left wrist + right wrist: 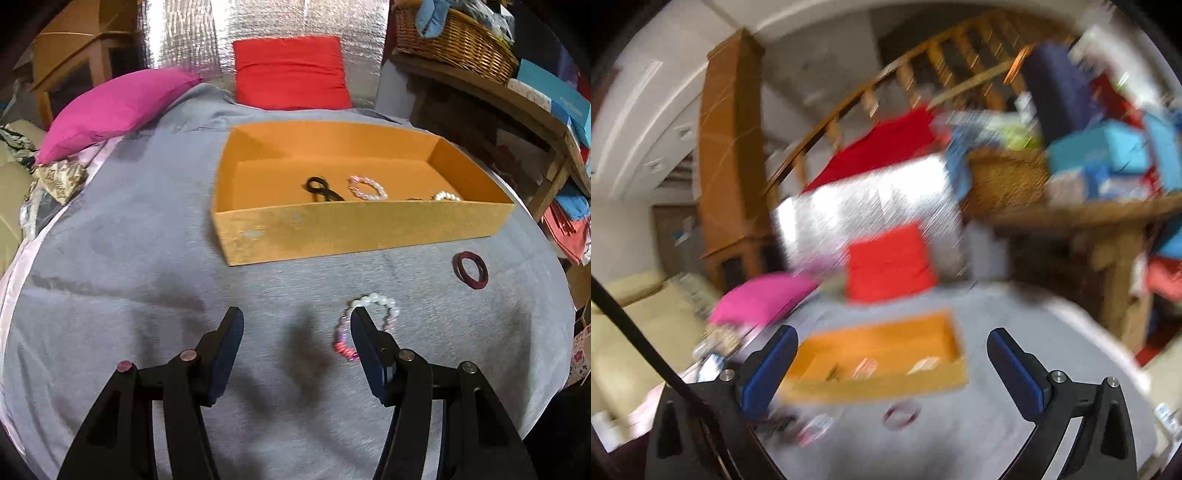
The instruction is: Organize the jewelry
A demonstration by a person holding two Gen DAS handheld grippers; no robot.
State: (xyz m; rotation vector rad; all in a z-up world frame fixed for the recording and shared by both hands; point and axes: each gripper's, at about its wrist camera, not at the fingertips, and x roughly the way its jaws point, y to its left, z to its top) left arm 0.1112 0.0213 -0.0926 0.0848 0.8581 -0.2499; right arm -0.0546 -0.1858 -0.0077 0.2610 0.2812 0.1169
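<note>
An orange tray [332, 232] sits on the grey cloth [129, 266]. It holds a black hair tie [319, 186], a pink bead bracelet [367, 188] and a white pearl bracelet [447, 196]. A white and pink bead bracelet [384, 308] lies on the cloth, partly behind my left gripper's right finger. A dark red ring [470, 270] lies to its right. My left gripper [297, 317] is open and empty just above the cloth. My right gripper [892, 339] is open and empty, raised high; its view is blurred, with the tray [879, 384] and red ring [901, 413] below.
A pink cushion [110, 110] and a red cushion [291, 74] lie at the far edge of the cloth. A wooden shelf with a wicker basket [458, 40] and boxes stands to the right. Patterned fabric [59, 181] lies at the left edge.
</note>
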